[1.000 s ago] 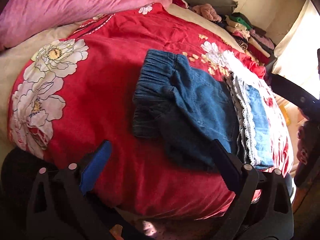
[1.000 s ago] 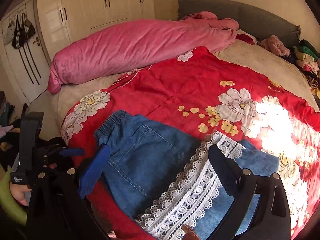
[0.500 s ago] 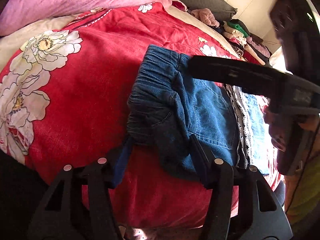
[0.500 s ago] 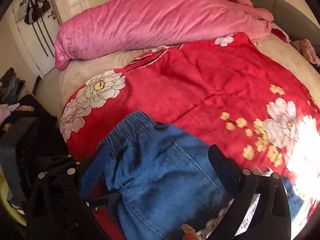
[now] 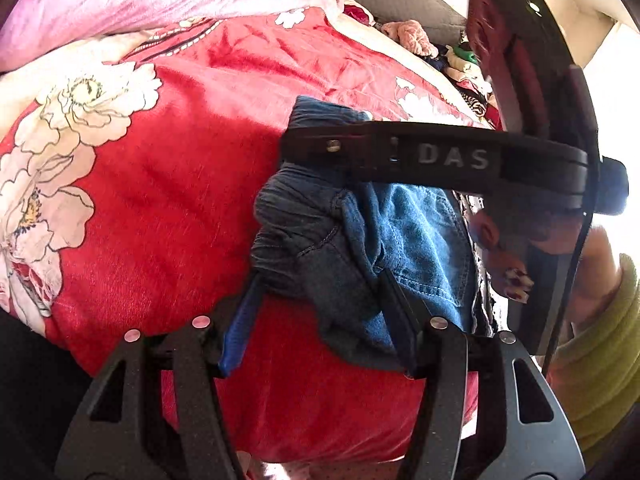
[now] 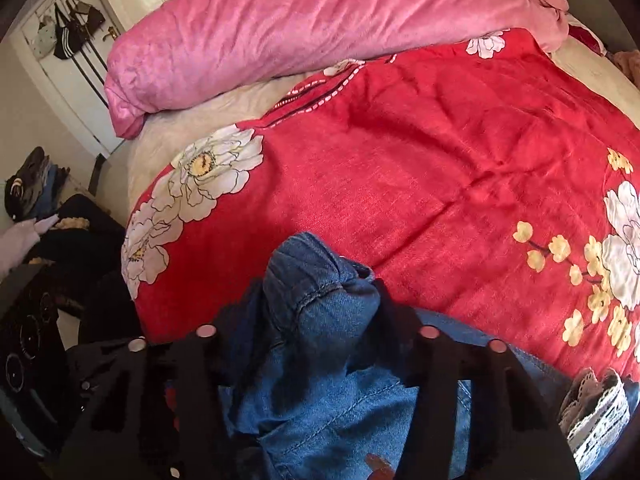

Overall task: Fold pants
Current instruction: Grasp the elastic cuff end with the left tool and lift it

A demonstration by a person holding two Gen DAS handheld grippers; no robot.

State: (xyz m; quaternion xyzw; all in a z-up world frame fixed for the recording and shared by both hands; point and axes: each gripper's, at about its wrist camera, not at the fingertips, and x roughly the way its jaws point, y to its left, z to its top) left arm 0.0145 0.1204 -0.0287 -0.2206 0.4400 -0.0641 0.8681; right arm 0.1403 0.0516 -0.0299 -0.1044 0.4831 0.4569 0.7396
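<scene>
Blue denim pants (image 5: pixel 416 236) with a white lace trim (image 6: pixel 596 412) lie on a red flowered blanket (image 5: pixel 168 208) at the bed's near edge. My left gripper (image 5: pixel 320 316) has its jaws part closed around the bunched near waistband corner, with the denim between the fingers. My right gripper (image 6: pixel 316 320) sits low over the far waistband corner (image 6: pixel 316 280), with the bunched cloth between its fingers. From the left wrist view the right gripper (image 5: pixel 400 148) crosses above the pants.
A long pink pillow (image 6: pixel 320 28) lies across the far side of the bed. Folded clothes (image 5: pixel 468 68) are stacked at the headboard end. Dark clothes and bags (image 6: pixel 48 240) lie on the floor to the left. The person's arm in a green sleeve (image 5: pixel 600 344) is at the right.
Both grippers have come down onto the waistband and narrowed their jaws around it. The right gripper moved left over the pants, and the waistband has bunched up.
</scene>
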